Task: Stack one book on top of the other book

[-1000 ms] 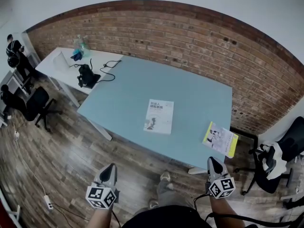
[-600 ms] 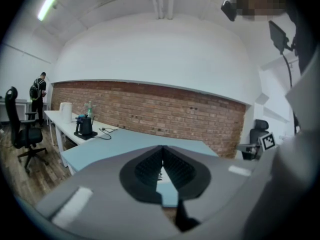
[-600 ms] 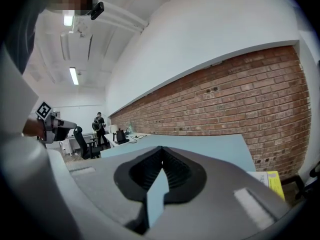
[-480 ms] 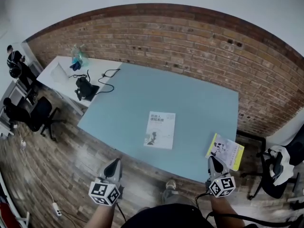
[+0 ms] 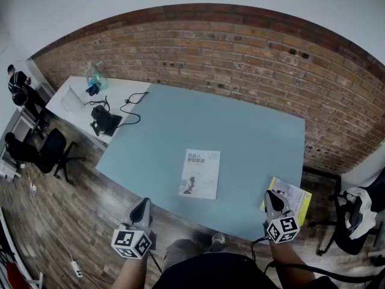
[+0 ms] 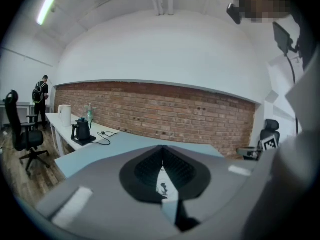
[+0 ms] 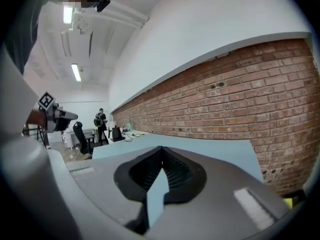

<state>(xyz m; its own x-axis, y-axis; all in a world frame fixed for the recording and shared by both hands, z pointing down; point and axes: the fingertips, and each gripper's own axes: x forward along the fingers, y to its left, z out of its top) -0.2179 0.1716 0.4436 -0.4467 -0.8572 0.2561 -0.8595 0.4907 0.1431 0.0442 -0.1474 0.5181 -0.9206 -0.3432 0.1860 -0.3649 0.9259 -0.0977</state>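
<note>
A white book (image 5: 200, 173) lies flat on the light blue table (image 5: 180, 119), near the middle of its front half. A yellow-edged book (image 5: 293, 194) lies at the table's front right corner. My right gripper (image 5: 272, 196) hovers over that book's near left part, covers some of it, and is shut and empty. My left gripper (image 5: 143, 205) hangs off the table's front edge, left of the white book, jaws together with nothing held. In the left gripper view a sliver of the white book (image 6: 162, 186) shows below the shut jaws (image 6: 161, 149). The right gripper view shows the shut jaws (image 7: 161, 149) over bare tabletop.
A white side table (image 5: 72, 95) adjoins at the far left, with a black kettle (image 5: 103, 120), a cable and a bottle (image 5: 93, 76). Office chairs stand at the left (image 5: 48, 152) and right (image 5: 355, 221). A brick wall (image 5: 240, 59) backs the table. People stand far left (image 5: 18, 83).
Both grippers have moved forward toward the table. The right one has come from off the front edge to over the yellow book's near part. The books have not moved.
</note>
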